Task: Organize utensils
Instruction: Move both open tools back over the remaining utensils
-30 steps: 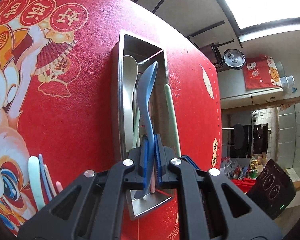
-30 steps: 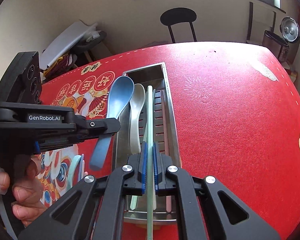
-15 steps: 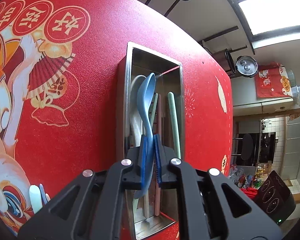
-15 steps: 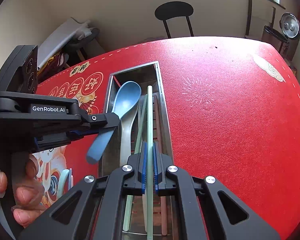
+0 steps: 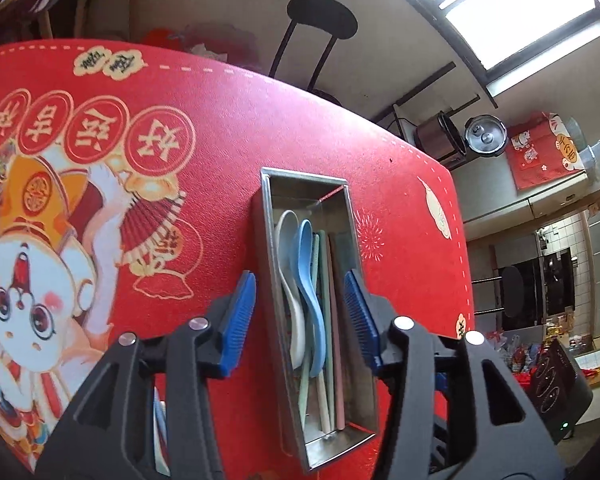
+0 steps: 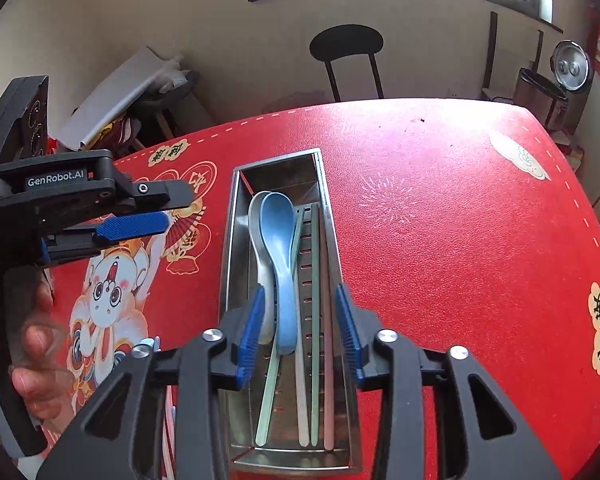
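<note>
Utensils left outside the steel tray lay near the table's front-left edge, just left of the left gripper, long axes parallel to the tray. Both grippers' jaws had just been opening, nothing between them; blue spoon and green chopstick lay inside the tray, below the right gripper.

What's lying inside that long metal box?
In the metal box: a blue spoon overlapping a white spoon, plus several pastel chopsticks. The white spoon's handle is mostly covered.

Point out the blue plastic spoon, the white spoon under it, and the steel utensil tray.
Blue plastic spoon (image 6: 277, 216): right wrist view, on its bowl.
White spoon (image 5: 285, 224): left wrist view, on its bowl.
Steel utensil tray (image 6: 231, 240): right wrist view, on its left wall.
</note>
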Demonstrator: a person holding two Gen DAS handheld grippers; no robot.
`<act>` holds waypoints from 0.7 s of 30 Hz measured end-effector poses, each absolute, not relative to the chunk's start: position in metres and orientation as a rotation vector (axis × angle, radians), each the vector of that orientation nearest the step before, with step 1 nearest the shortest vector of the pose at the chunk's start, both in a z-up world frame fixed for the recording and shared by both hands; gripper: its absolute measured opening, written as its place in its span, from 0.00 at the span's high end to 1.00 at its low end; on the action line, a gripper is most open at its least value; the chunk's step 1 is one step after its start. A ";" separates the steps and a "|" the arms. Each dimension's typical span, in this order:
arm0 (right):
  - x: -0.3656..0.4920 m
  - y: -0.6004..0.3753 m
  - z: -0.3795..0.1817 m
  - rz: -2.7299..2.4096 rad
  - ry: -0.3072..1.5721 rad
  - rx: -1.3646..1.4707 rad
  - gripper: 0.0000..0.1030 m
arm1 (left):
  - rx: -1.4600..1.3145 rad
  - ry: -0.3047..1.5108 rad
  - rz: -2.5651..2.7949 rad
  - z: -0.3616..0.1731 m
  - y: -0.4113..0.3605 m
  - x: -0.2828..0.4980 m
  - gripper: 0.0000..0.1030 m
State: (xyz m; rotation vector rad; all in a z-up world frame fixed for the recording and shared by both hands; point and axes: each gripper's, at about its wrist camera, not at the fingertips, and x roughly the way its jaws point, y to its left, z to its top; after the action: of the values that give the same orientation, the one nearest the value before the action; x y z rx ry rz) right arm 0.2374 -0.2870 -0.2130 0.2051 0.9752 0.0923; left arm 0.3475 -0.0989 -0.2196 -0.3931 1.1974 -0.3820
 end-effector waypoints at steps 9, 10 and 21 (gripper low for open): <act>0.190 -0.282 -0.185 0.055 0.907 0.145 0.08 | -0.249 1.068 -0.313 -0.173 -0.040 0.311 0.07; 0.185 -0.281 -0.183 0.049 0.898 0.133 0.06 | -0.227 1.063 -0.310 -0.169 -0.036 0.306 0.07; 0.139 -0.254 -0.204 0.056 0.952 0.059 0.06 | 0.001 0.975 -0.274 -0.158 0.001 0.233 0.06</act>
State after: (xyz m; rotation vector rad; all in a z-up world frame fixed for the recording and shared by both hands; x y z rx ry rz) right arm 0.1393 -0.2541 -0.2037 0.0588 0.9521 0.0560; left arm 0.2328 0.0006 -0.1576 0.0009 0.9749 -0.2738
